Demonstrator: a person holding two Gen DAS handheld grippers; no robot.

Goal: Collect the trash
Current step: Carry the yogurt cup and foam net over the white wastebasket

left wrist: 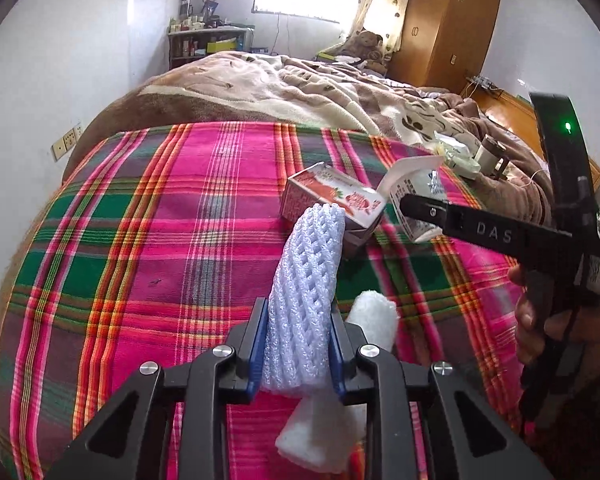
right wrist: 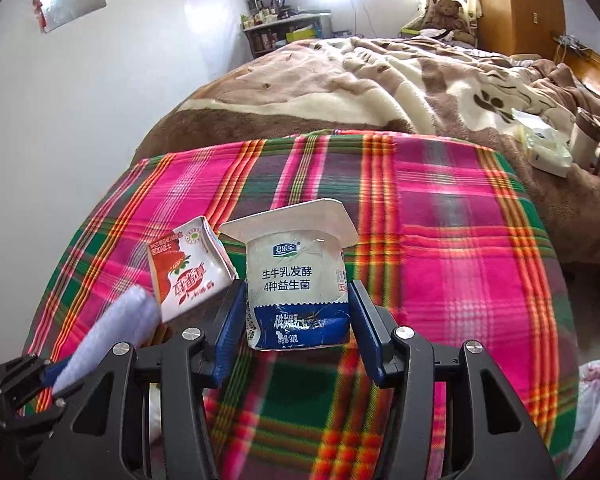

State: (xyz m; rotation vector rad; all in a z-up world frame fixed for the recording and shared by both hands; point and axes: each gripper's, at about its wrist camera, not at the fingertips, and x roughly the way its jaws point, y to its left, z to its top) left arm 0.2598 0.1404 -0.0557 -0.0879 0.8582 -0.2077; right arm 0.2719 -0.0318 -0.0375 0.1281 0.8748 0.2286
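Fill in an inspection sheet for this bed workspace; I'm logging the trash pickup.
Surface: pink, green and orange plaid blanket over a brown and cream fleece bedspread.
Job's things: white foam net sleeve; crushed white and blue yogurt cup; red and white drink carton lying on the blanket.
Clutter: pale wrappers and a small cylinder on the bedspread.
Grippers: left gripper shut on the foam sleeve; right gripper shut on the yogurt cup.
Cables: one hanging below the window.
Surroundings: white walls, bright window, cluttered shelf, teddy bear, wooden wardrobe.
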